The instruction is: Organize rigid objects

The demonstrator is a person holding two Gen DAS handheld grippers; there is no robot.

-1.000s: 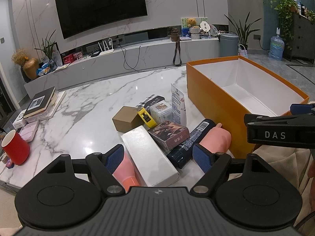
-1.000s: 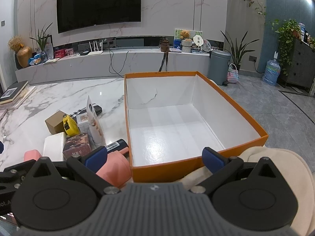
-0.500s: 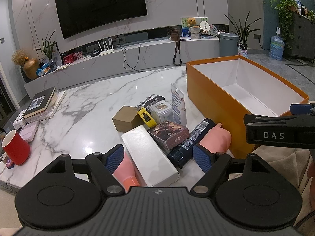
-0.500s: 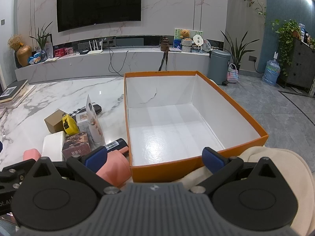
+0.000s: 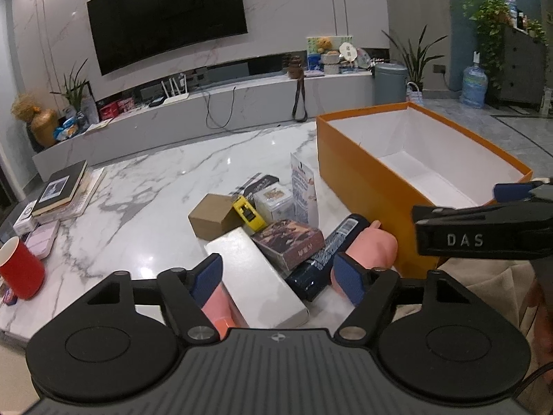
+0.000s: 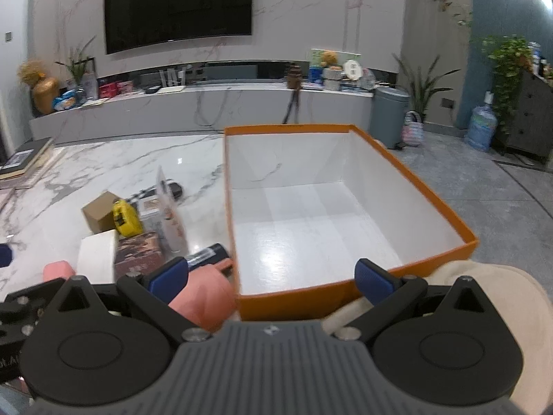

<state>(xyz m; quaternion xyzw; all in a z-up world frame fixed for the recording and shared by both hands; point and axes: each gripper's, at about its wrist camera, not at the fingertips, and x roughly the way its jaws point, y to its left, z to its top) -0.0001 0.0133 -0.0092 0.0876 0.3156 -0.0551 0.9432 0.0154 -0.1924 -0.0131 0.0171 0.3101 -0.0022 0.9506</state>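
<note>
both claws wide, nothing picked yet

the left gripper [image 5: 278, 275] hangs with jaws spread and empty above the long white rectangular box [image 5: 254, 278], probably lining up a first grab. the right gripper [image 6: 271, 275] is likewise spread and holding nothing, straddling the near wall of the empty orange cardboard box [image 6: 349, 285]. the small items sit clustered on the white marble table [image 5: 138, 207], just beside that box, so carries should be short.

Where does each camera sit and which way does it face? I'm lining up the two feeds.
Left wrist: on the open left claw, facing the item pile on the marble table; right claw intrudes at the right.
Right wrist: on the open right claw, facing into the orange box.
Shared: the box, the yellow tape measure, the TV.
</note>
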